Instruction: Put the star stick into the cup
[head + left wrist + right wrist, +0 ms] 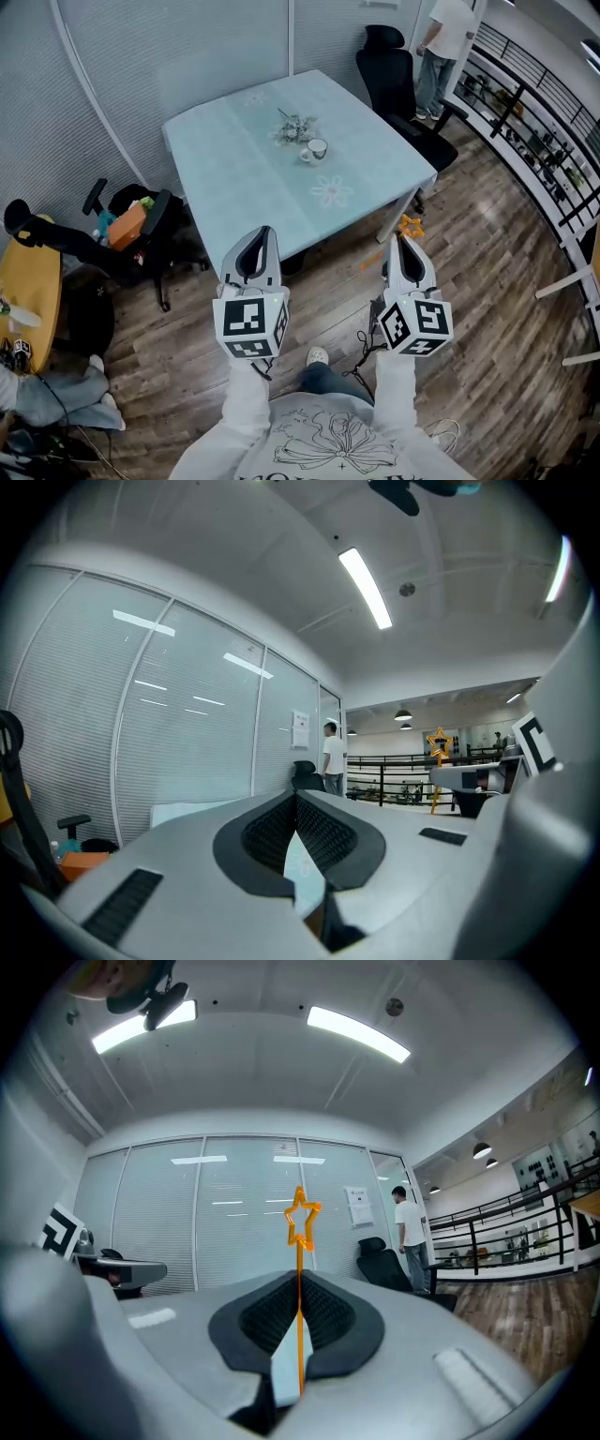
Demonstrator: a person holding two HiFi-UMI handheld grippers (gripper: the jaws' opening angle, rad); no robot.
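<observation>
The orange star stick stands upright between my right gripper's jaws, which are shut on its thin stem, star end up. In the head view the star pokes out past my right gripper, held in front of the table's near corner. The white cup sits mid-table on the light blue table, beside a small bunch of flowers. My left gripper hovers level with the right one, near the table's front edge, shut and holding nothing. The left gripper view shows the star off to the right.
A black office chair stands at the table's far right, with a person behind it by a railing. Another black chair with an orange item sits left of the table. A round wooden table is at far left.
</observation>
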